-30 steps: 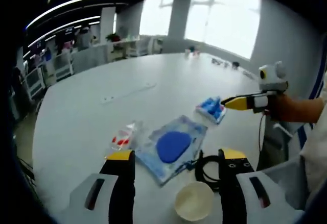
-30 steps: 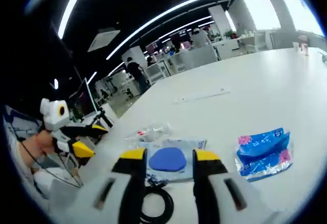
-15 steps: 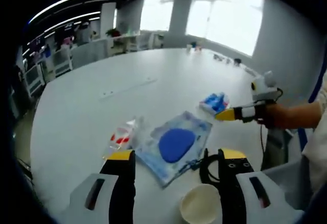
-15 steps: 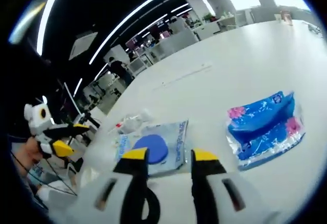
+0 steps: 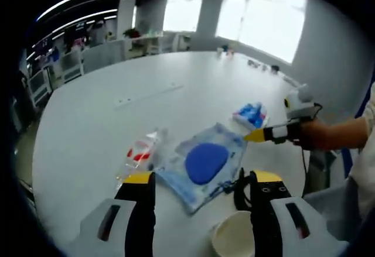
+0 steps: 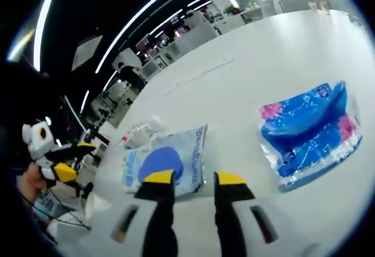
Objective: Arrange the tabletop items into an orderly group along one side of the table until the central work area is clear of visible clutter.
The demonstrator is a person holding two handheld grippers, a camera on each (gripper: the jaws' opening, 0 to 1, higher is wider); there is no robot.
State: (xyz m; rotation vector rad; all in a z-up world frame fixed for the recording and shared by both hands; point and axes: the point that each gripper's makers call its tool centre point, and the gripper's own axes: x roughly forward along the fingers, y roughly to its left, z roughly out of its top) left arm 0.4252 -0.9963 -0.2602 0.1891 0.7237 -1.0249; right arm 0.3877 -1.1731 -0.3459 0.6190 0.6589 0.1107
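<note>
In the left gripper view the left tongs [image 5: 201, 182] rise from the bottom edge, spread apart and empty, over the white counter [image 5: 88, 122]. Between their tips lies a clear pouch with a blue oval [image 5: 205, 163]; a black cable coil [image 5: 240, 187] and white cup [image 5: 233, 240] sit lower right, a red-and-clear packet [image 5: 139, 151] left, a blue tissue pack [image 5: 251, 115] right of centre. The right tongs [image 6: 194, 180] stand released, empty, the tissue pack at right.

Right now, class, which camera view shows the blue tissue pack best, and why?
The right gripper view: the blue tissue pack lies large and close there, its pink-flowered wrapper plain on the white table. In the left gripper view the pack is small and far, near the right gripper.
</note>
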